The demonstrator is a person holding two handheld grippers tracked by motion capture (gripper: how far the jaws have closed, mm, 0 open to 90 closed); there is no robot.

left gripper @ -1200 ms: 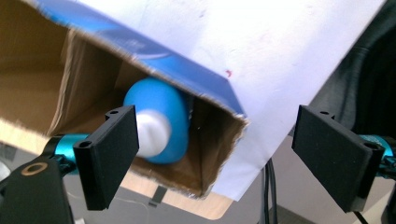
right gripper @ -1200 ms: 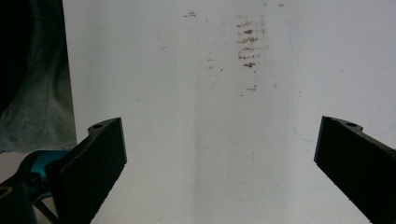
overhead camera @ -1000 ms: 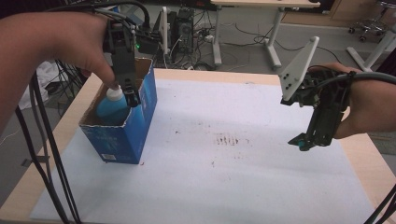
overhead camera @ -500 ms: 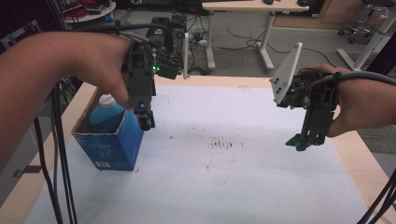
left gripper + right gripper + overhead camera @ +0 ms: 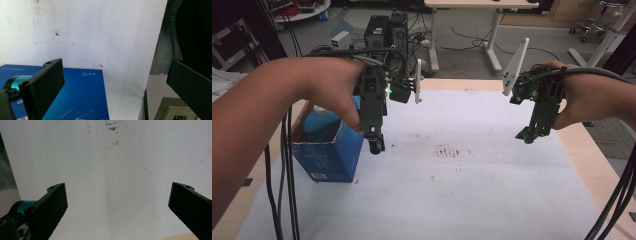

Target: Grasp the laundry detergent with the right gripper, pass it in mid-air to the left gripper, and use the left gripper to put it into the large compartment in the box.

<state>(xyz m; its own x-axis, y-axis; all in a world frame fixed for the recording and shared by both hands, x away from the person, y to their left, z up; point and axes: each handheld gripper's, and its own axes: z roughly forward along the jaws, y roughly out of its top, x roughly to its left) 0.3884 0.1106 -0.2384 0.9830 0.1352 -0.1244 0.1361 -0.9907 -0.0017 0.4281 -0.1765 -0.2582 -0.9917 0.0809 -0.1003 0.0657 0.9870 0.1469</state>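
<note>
The blue box (image 5: 329, 155) stands on the white table cover (image 5: 472, 190) near its left edge, just beside the left gripper (image 5: 375, 145), which hangs at the box's right side with its tips pointing down. The box is open-topped cardboard with small white print, and a light blue bottle (image 5: 319, 122) stands inside it. The left gripper's jaws have just been opening and now stand wide with nothing between them. The right gripper (image 5: 526, 135) hangs well apart above the cover's right side, jaws spread wide and empty.
</note>
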